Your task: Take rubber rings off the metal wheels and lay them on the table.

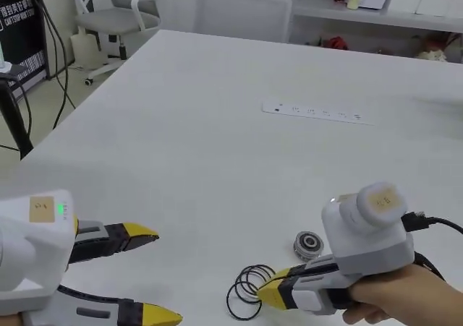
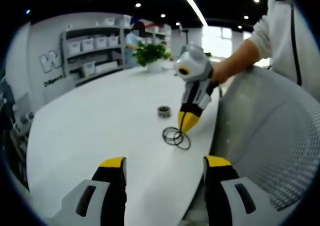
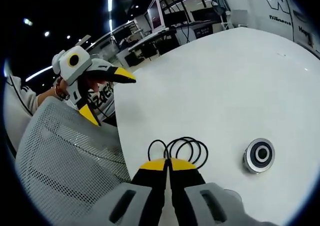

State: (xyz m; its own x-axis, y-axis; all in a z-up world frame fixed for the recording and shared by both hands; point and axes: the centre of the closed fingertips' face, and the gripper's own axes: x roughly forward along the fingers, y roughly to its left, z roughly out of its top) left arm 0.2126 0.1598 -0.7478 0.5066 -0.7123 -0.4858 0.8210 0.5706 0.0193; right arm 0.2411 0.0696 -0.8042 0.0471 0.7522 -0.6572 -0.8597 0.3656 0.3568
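Rubber rings (image 1: 248, 285): a small heap of thin black loops, overlapped, lying on the white worktop (image 1: 217, 152) near its close edge, where the task wants them. Metal wheel (image 1: 309, 244): flat on the worktop just beside the heap, at its 1 o'clock in the head view, not touching it; whether it carries another ring cannot be told. Right tool (image 1: 269, 291): held in a hand (image 1: 394, 303), jaws pressed together, tips at the heap's 3 o'clock edge, probably setting down a loop; whether one is nipped between them cannot be told. Left tool (image 1: 166, 274): jaws spread, holding nothing, at the heap's 9 o'clock and well apart, likely standing by to steady the wheel. Power strip (image 1: 316, 112): at 12 o'clock, far off.
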